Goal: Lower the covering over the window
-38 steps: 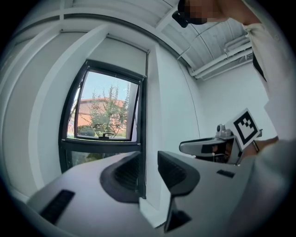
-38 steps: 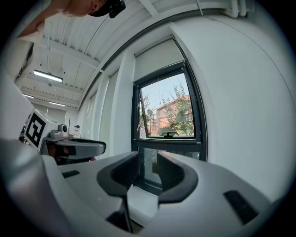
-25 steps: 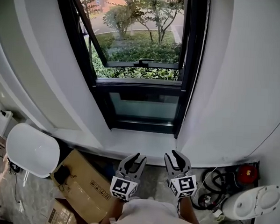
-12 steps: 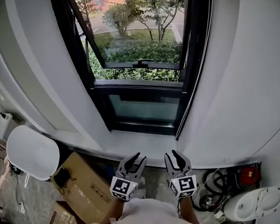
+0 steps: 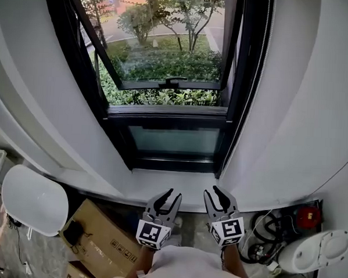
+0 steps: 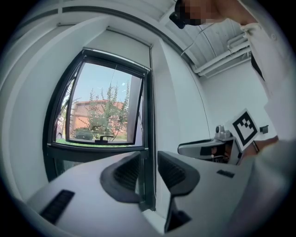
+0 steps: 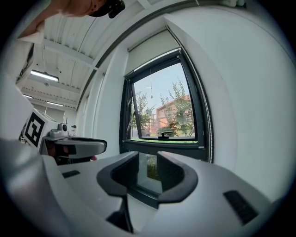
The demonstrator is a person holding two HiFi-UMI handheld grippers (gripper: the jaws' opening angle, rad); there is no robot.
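Observation:
A black-framed window (image 5: 171, 89) fills the upper head view, its top sash tilted open onto trees. The covering is a pale roller blind (image 7: 152, 52), rolled high at the top of the frame; it also shows in the left gripper view (image 6: 124, 44). A bead chain (image 5: 254, 81) hangs down the right side of the frame. My left gripper (image 5: 175, 193) and right gripper (image 5: 212, 191) are side by side below the white sill (image 5: 172, 182), well short of the window. Both are open by a narrow gap with nothing between the jaws.
A white domed object (image 5: 34, 199) and cardboard boxes (image 5: 99, 233) lie on the floor at the left. At the right are black cables (image 5: 268, 225), a red object (image 5: 308, 217) and a white appliance (image 5: 316, 250). White walls flank the window recess.
The head view has moved nearer and tilted up, so the window looks larger and the sill sits lower in the frame. Both grippers keep their places and their narrow gaps.

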